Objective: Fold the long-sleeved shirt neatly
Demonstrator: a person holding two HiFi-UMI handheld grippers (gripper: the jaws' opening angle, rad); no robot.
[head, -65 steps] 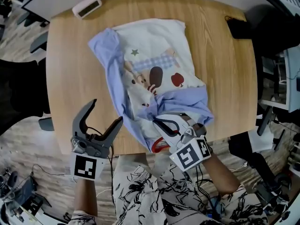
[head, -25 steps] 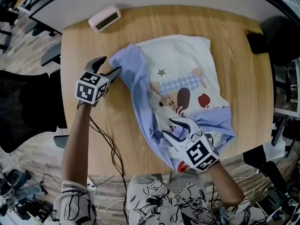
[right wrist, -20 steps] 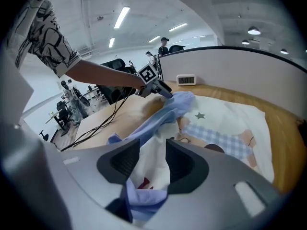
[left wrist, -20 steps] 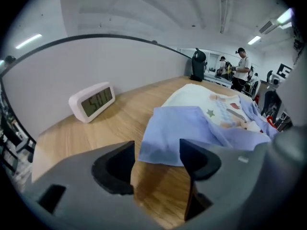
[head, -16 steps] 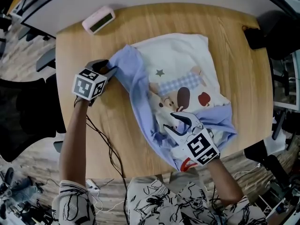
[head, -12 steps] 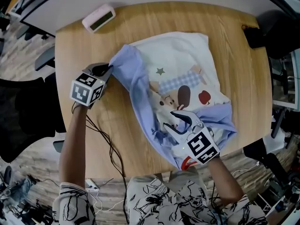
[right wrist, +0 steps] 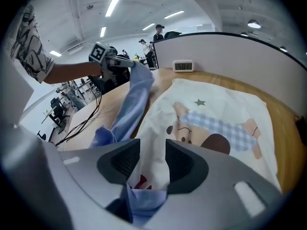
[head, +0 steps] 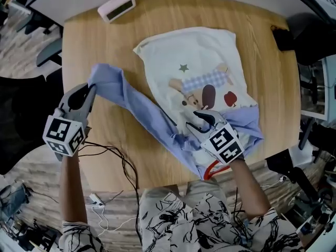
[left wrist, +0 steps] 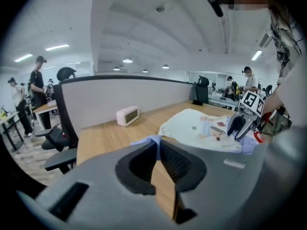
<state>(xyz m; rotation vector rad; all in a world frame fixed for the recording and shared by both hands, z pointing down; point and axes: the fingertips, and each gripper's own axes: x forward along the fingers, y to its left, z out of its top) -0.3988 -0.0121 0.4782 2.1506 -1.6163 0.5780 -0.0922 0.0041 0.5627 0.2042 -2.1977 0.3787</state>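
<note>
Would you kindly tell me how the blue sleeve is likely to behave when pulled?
Probably floppy: the blue sleeve drapes in a twisted, creased band. Likely light and thin, as it bunches into small folds beside the white shirt.

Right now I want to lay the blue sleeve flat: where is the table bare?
Bare table: the far strip between clock and shirt; the right strip beside the shirt; the near-left wedge beside the stretched sleeve. Crowded: near right, where the right tongs grip bunched shirt.
</note>
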